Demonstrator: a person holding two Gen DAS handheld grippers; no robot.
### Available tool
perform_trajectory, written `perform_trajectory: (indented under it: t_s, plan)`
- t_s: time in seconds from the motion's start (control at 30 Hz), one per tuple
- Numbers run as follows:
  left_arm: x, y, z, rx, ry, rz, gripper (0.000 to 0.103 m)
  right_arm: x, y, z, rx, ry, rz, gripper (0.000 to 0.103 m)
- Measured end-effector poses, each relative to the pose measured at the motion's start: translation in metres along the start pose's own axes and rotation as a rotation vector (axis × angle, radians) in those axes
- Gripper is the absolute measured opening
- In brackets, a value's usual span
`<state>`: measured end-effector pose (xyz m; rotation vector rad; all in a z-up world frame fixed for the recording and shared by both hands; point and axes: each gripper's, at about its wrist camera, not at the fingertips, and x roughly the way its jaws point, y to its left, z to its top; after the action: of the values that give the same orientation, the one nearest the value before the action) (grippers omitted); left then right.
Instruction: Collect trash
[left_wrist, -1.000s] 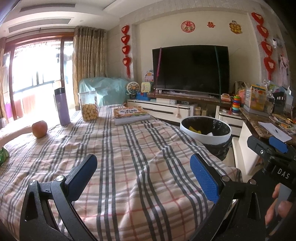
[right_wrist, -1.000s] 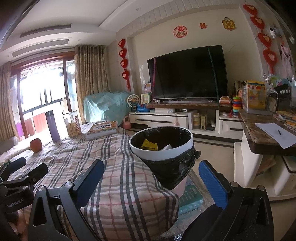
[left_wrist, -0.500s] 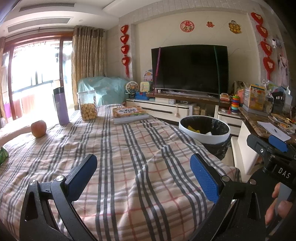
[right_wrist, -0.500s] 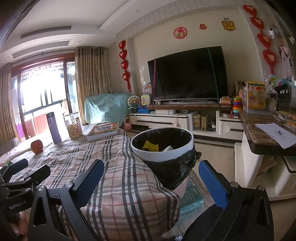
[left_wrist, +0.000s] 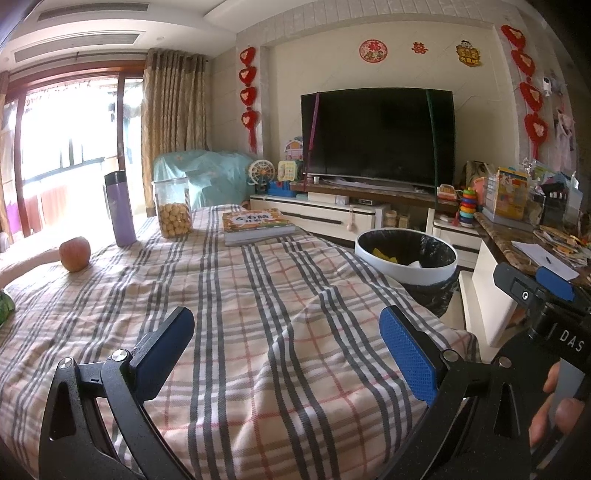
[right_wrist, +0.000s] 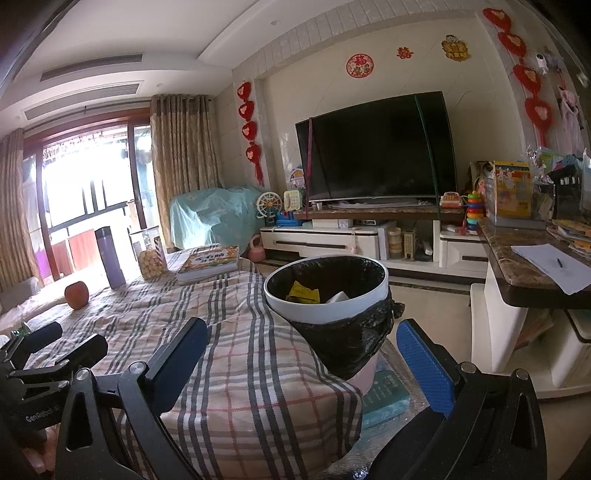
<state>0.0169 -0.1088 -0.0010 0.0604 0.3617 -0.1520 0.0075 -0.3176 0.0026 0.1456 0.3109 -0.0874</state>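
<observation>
Plaid cloth (left_wrist: 236, 295) covers the table in the left wrist view; the left gripper (left_wrist: 286, 343) hovers over it, jaws apart and empty. Right wrist view: the right gripper (right_wrist: 301, 354), likewise spread, faces a white trash bin (right_wrist: 327, 304) (black liner, yellow wrapper inside) beside the table's edge.

Home living room (television (left_wrist: 376, 136), curtains (left_wrist: 173, 125)).

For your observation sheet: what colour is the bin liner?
Black bin liner, clearest in the right wrist view.
</observation>
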Motion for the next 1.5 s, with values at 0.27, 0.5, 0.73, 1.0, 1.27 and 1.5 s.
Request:
perform_trajectory:
  t_s: [0.27, 0.5, 0.73, 1.0, 1.27, 1.5]
  plan:
    - [0.000, 0.000, -0.001, 0.000, 0.000, 0.000, 0.103, -0.001, 0.002, 0.001, 0.003, -0.001, 0.002, 0.103]
    - [0.001, -0.001, -0.001, 0.004, 0.002, -0.004, 0.103, -0.002, 0.006, 0.003, 0.004, -0.001, 0.009, 0.103]
    - [0.001, -0.001, -0.002, 0.003, 0.005, -0.005, 0.103, -0.001, 0.008, 0.003, 0.006, -0.001, 0.011, 0.103]
    - [0.002, -0.001, -0.003, 0.005, 0.008, -0.006, 0.103, 0.000, 0.010, 0.003, 0.009, 0.004, 0.015, 0.103]
    - [0.005, 0.002, -0.006, 0.002, 0.015, -0.008, 0.103, 0.001, 0.008, 0.001, 0.014, 0.009, 0.020, 0.103]
    - [0.005, 0.004, -0.007, -0.001, 0.019, -0.011, 0.103, 0.002, 0.011, 0.000, 0.008, 0.011, 0.023, 0.103]
